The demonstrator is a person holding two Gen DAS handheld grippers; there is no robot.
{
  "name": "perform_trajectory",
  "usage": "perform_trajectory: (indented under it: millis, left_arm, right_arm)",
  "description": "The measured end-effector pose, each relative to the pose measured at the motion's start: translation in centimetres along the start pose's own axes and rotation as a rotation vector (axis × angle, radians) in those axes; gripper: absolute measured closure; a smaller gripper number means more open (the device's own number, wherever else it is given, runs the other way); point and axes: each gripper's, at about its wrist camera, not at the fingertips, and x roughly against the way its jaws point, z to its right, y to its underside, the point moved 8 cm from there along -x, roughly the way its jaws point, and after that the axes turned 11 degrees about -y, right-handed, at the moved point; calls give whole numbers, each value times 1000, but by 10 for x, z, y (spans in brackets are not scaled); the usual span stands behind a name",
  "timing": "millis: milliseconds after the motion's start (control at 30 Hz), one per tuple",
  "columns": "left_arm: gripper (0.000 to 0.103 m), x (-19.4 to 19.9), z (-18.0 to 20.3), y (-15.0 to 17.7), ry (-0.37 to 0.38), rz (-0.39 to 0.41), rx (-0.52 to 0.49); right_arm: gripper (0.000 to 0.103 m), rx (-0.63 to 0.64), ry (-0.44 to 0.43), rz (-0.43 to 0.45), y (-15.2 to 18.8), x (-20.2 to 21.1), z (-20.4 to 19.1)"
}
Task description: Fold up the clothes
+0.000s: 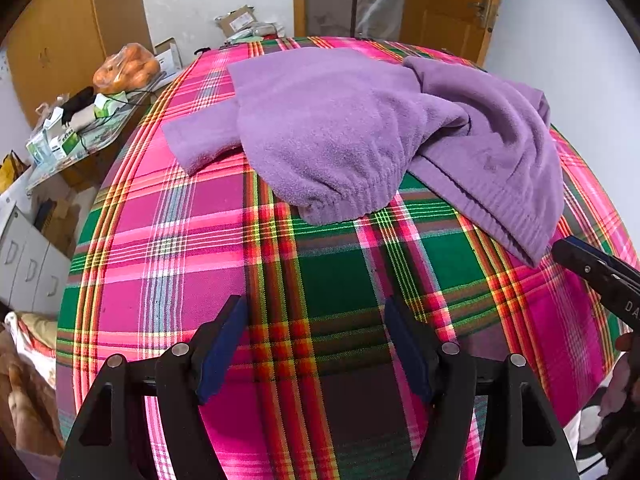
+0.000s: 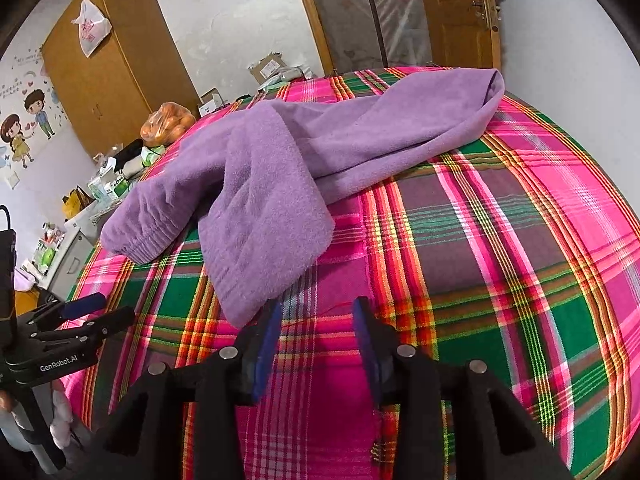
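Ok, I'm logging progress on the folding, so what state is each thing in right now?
Purple fleece garment: unfolded, rumpled, lying on the plaid cloth.
Left gripper: open, empty, above the cloth.
Right gripper: open, empty, beside the garment's near corner.
Wooden door: ajar.

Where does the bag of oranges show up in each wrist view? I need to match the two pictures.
Left wrist: bag of oranges sits upper left, on the cluttered side table just past the plaid bed's left edge.
Right wrist: bag of oranges sits left of centre, upper half, again beside the bed's left edge.
Shared landmark: the purple garment on the bed; the bag lies to its left in both views.
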Motion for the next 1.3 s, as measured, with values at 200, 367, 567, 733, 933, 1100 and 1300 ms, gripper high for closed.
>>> perform_trajectory:
  millis: [200,367,567,733,933,1100,1300]
  left_arm:
    - [28,-1,1,0,-3,-2,-4]
    - [28,-1,1,0,-2,10,-9]
    - [27,-1,1,-1,0,18,-11]
    - [27,-2,1,-2,0,23,-11]
    - [27,-2,1,-2,-1,25,-11]
    - [27,-1,0,-1,-1,27,-11]
    - [26,-1,0,-1,0,36,-12]
  right_arm:
    - [65,-13,-10,3,-1,-1,-1]
    - [65,-18,-12,5,-2,1,2]
    - [65,-35,-27,21,-3,2,4]
    - [61,-16,-15,16,-2,0,1]
    - [58,15,7,4,-1,-1,-4]
    - [56,25,17,1,-1,-2,-6]
    - [56,24,19,1,0,-2,-7]
